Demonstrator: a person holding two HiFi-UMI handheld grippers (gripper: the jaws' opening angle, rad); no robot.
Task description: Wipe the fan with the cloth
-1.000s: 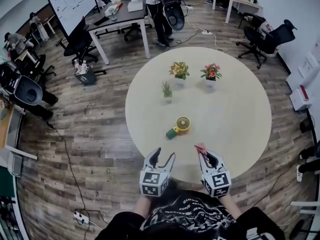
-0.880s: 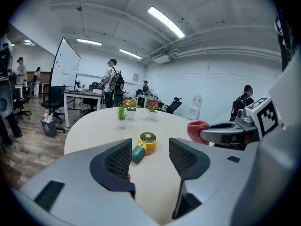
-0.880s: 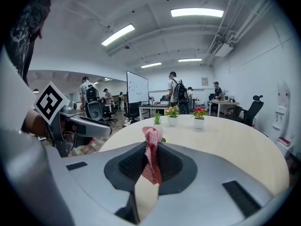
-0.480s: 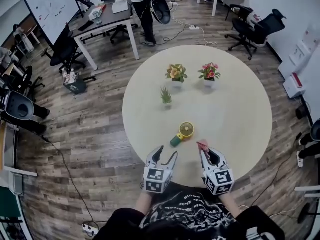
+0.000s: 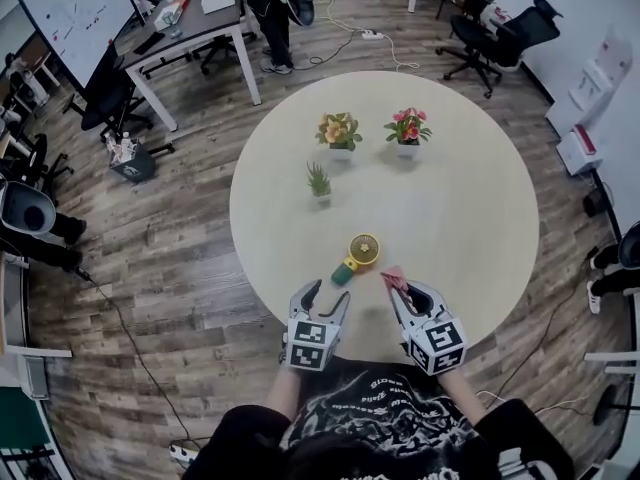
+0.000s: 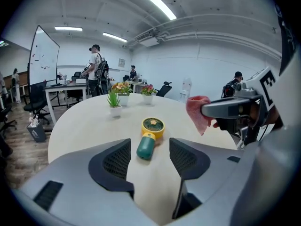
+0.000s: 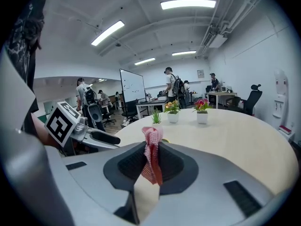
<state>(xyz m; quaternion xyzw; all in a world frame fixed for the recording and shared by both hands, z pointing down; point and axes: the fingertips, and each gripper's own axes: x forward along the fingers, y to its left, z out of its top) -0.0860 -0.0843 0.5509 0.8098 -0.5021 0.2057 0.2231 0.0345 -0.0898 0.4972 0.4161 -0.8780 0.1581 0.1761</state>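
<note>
Both tools have moved in toward the fan, which lies on its side on the near part of the table. Left tool: jaws apart, empty, aimed at the green handle. Right tool: clamped on the pink cloth, just right of the fan. I judge wiping hasn't begun.

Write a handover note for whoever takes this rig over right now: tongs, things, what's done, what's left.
Left tongs: open and empty, aimed at the fan but not touching it.
Right tongs: shut on the pink cloth, held over the table just right of the fan in the head view.
Fan: lies near the table's near edge, with its green handle toward the person and its yellow head away.
Done: the cloth is in hand.
Left: probably steady the fan with the left tongs, then wipe it. The cloth has not touched the fan yet.
</note>
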